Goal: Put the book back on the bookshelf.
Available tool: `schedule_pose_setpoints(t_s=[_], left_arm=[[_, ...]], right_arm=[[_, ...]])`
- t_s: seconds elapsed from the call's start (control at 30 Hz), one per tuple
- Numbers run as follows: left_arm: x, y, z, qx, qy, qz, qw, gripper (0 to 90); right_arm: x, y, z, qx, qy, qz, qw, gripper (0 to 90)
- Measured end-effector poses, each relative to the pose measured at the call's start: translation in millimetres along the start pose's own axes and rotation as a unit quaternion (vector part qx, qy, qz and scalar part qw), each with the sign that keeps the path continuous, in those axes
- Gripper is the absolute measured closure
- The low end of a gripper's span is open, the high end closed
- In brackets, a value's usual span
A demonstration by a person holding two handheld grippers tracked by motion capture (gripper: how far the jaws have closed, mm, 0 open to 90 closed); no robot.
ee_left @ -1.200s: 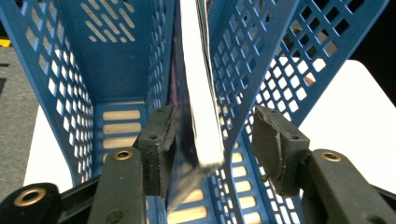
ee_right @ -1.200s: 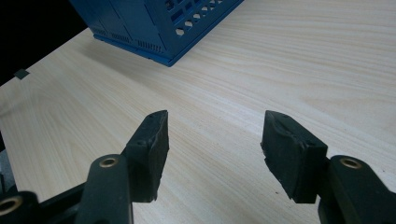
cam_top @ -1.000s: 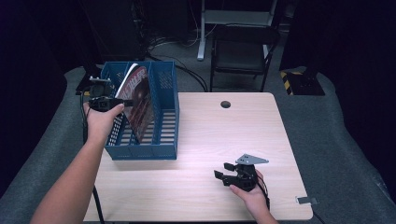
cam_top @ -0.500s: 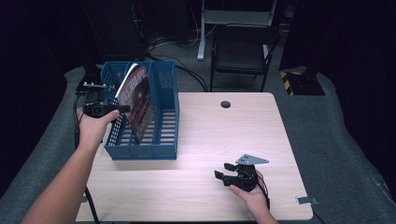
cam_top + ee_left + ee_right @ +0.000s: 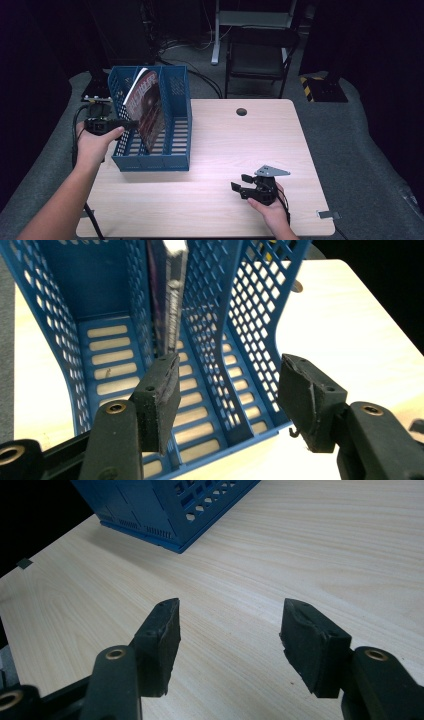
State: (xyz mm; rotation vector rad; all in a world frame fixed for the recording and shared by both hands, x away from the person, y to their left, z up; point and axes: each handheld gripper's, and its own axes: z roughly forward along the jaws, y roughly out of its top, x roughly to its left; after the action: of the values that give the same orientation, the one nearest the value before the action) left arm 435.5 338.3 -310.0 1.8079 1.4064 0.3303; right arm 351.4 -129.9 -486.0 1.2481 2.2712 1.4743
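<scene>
Leftward and out of the blue file rack (image 5: 176,125) is where the left gripper (image 5: 131,122) has gone since a second ago: back then the hand was reaching over the rack's left wall beside the magazine (image 5: 147,109), and now it sits just outside that wall, with its black tips only reaching the rack's left edge. Its jaws have just been opening a little, and they stand spread with nothing between them. Through the left gripper view (image 5: 227,390) you look past the two black pads into the rack (image 5: 105,315), whose slotted floor and perforated dividers run away from you.

The magazine (image 5: 170,300) stands on its edge in the rack, in the narrow slot next to the wide left compartment, leaning so that its top tips toward the rack's left wall; the gripper is not touching it.

Well to the right of the rack, toward the near edge of the wooden table (image 5: 225,135), the right gripper (image 5: 240,184) rests low in the person's hand, exactly where it was before. Its jaws are spread as well, empty, with bare tabletop (image 5: 300,545) between them in the right gripper view (image 5: 229,630), and a corner of the rack (image 5: 165,505) shows beyond.
</scene>
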Motion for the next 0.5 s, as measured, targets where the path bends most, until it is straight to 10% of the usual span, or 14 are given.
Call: schedule_pose_setpoints(t_s=[0.5], left_arm=[[-23.1,-20.0,-12.9,-0.002,-0.033,0.029,0.999,42.5]], right_arm=[[1.2,0.7,1.9,0.001,0.002,0.001,1.0,40.6]])
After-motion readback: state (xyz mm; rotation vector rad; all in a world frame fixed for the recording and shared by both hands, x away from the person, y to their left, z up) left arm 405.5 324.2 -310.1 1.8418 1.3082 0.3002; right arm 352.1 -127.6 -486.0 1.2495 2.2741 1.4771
